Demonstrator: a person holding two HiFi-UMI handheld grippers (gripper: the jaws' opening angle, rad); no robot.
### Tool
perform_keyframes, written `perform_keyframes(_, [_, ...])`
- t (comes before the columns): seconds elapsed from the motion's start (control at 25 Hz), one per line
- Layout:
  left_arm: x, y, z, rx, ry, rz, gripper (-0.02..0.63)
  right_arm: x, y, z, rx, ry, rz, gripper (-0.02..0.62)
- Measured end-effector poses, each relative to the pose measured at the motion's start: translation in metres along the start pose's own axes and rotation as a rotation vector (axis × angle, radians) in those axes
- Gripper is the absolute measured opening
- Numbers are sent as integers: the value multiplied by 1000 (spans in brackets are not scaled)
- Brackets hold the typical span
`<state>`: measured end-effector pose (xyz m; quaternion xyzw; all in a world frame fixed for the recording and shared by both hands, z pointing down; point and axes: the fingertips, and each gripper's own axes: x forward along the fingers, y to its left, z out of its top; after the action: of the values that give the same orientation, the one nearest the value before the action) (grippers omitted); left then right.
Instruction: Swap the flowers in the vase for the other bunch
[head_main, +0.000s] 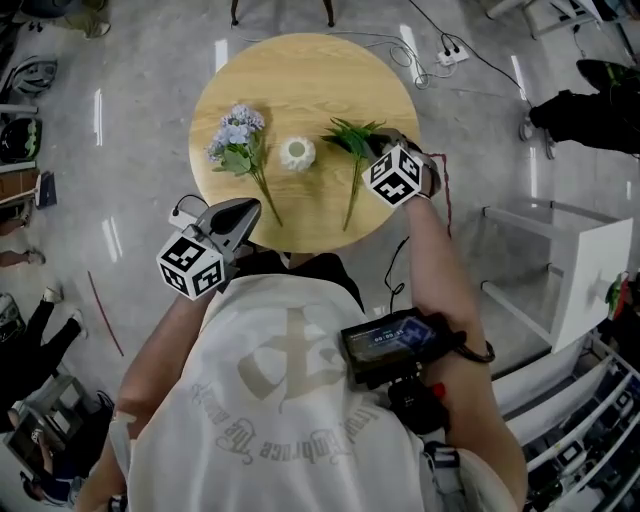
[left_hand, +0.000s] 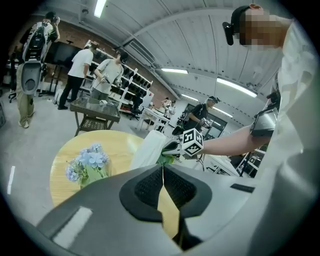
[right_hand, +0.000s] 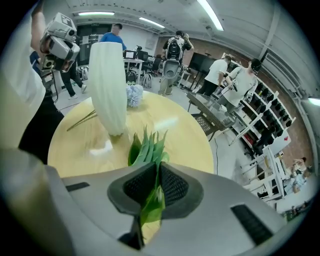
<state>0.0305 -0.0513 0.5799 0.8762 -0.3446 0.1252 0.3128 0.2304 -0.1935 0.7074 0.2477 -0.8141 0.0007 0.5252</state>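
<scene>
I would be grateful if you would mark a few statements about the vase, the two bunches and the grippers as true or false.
1. The white vase stands upright on the round table, between the blue flowers and the green bunch. True.
2. The blue flowers are in the vase. False: the vase is empty, and they lie on the table beside it.
3. The right gripper has its jaws closed on the green bunch. True.
4. The left gripper grips a flower stem. False: its jaws are together with nothing between them.
</scene>
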Motion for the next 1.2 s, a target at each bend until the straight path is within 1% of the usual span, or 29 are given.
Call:
perform_keyframes(0.28, [2,0,-8,-12,6,4,9,9,-1,0,-6,10,9,15])
perform_keyframes(0.48, [0,2,-9,-19,3,12,9,10,0,4,5,-5,17,20])
perform_keyframes(0.52, [0,3,-9,-20,3,14,9,10,-1,5,9,-9,18,40])
perform_keyframes(0.56, [0,3,-9,-20,2,17,9,9,-1,5,15,-13,23,101])
perform_keyframes(0.6, [-1,3,-9,-19,2,20,9,8,-1,6,21,-16,30,135])
perform_keyframes(0.64, [-1,4,-8,-18,1,23,9,7,-1,6,24,-20,37,147])
perform_keyframes(0.8, [-2,6,-5,-14,-10,39,9,5,-1,8,31,-44,41,152])
perform_keyframes(1.0, [-4,7,-1,-21,-27,46,9,-4,-1,13,85,-91,37,150])
perform_keyframes(1.2, [-12,7,9,-3,-36,37,9,-18,-7,21,149,-130,7,112])
